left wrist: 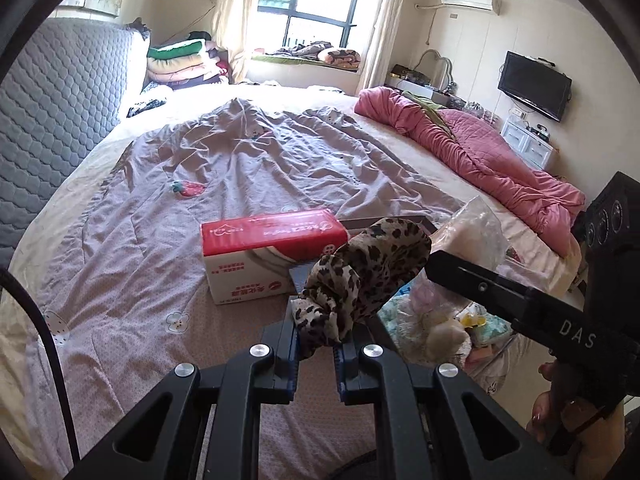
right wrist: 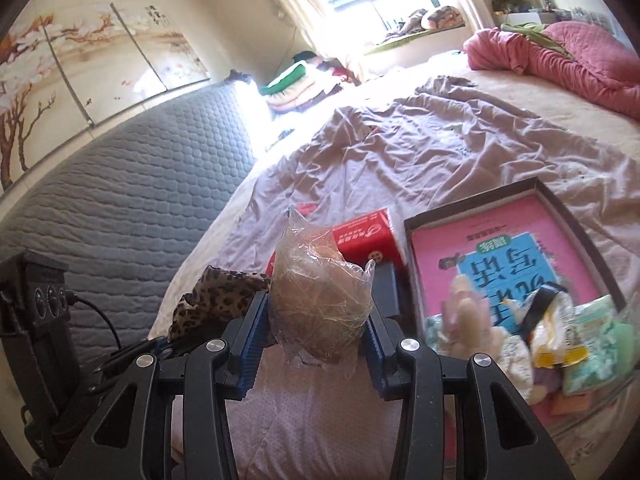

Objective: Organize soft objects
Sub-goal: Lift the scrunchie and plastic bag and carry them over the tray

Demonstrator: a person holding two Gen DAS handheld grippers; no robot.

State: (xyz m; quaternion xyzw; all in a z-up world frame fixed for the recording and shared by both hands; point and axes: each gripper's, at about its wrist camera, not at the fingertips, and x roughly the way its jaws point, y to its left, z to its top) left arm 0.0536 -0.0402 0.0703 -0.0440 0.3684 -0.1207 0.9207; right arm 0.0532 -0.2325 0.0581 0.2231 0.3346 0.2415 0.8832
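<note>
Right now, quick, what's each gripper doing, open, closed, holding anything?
Left gripper: closed on the leopard-print cloth.
Right gripper: closed on the clear plastic bag of beige soft stuff.

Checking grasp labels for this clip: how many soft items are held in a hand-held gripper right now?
2. The leopard-print scarf is pinched in the left hand-held gripper; the plastic-wrapped bundle sits clamped in the right hand-held gripper.

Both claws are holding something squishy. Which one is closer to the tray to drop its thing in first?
Probably the right claw. It grips the plastic bag, and the tray with the other soft things lies just beside it. The left claw, holding the leopard scarf, sits farther over, by the red box.
</note>
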